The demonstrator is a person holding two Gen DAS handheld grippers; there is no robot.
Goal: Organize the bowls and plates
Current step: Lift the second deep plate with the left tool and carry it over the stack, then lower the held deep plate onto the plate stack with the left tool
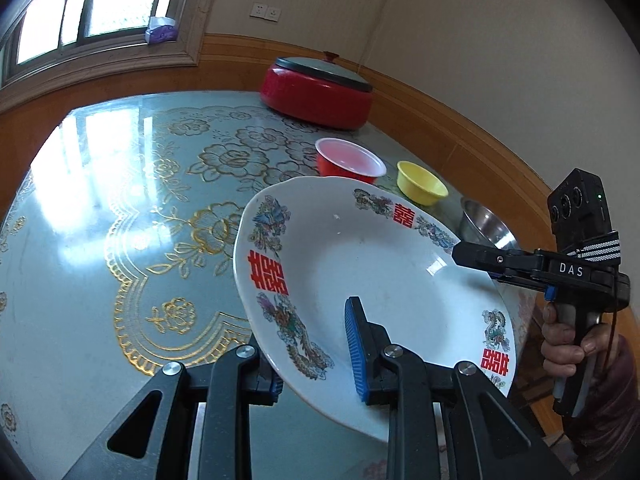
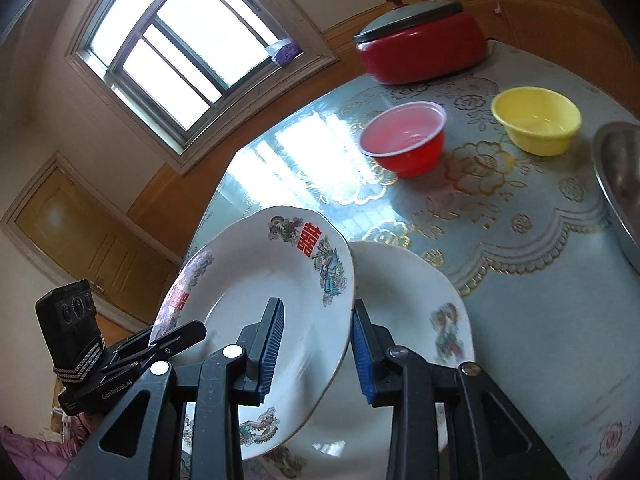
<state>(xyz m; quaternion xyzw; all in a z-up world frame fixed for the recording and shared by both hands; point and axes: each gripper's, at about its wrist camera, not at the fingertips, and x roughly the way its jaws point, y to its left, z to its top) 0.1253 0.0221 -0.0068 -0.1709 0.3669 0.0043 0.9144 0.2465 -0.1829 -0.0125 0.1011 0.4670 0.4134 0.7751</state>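
- At left, the left hand-held gripper (image 1: pixel 316 344) is clamped on the near rim of a white decorated plate (image 1: pixel 360 264), one blue pad (image 1: pixel 355 344) lying on the plate's upper face, the other finger under the rim.
- The plate is held tilted, clear of the blue floral table (image 1: pixel 120 208); in the right wrist view a second white plate (image 2: pixel 416 280) lies flat on the table directly behind and beneath it.
- At the plate's opposite edge, the right hand-held gripper (image 2: pixel 316 344) is likewise closed on the rim, its pads pinching the edge from both sides; a person's hand (image 1: pixel 568 344) holds its handle.
- Farther back, left to right, stand a red lidded pot (image 1: pixel 316 92), a red bowl (image 1: pixel 348 160), a yellow bowl (image 1: pixel 420 182) and a steel bowl (image 1: pixel 484 224), each apart from the others.
- The step in hand appears to be carrying the lifted plate with both grippers, likely to stack it.
- The next move would call for levelling the plate, centring it over the flat one, lowering gently, then releasing both grips together so it neither slides nor chips.
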